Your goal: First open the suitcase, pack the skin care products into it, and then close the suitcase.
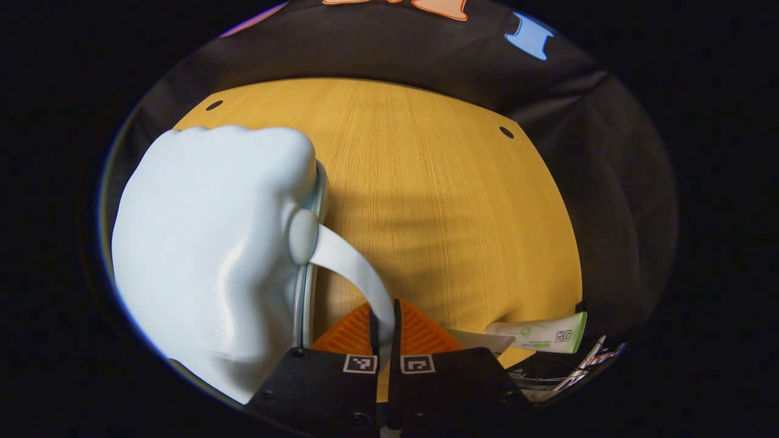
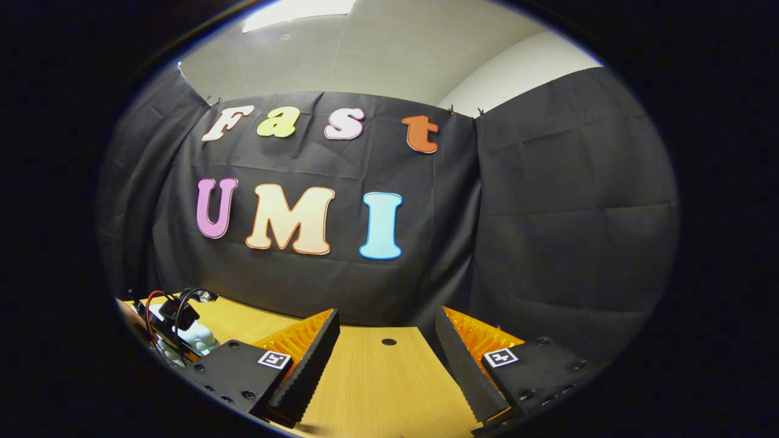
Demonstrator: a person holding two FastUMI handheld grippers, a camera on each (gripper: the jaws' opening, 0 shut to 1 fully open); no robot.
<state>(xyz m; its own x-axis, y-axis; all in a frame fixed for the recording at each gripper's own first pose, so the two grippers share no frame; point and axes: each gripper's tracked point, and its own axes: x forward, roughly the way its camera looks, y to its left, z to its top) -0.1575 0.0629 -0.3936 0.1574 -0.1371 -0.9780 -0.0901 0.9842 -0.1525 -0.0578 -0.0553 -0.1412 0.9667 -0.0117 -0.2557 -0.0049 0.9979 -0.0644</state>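
Note:
A pale blue hard-shell suitcase (image 1: 207,249) stands at the left of the left gripper view, its zipper edge facing the middle. Its white handle strap (image 1: 353,267) curves down into my left gripper (image 1: 383,328), whose orange fingers are shut on the strap. A white and green skin care tube (image 1: 541,333) lies on the wooden table (image 1: 438,201) at the lower right. In the right gripper view my right gripper (image 2: 386,365) hangs open above the table with nothing between its fingers. A bit of the suitcase (image 2: 198,337) and the other gripper's body with cables (image 2: 173,316) show at the far left.
More packaged items (image 1: 566,371) lie at the table's near right corner beside the tube. Black cloth walls close in the table at the back and right. Small dark holes (image 1: 506,132) mark the tabletop.

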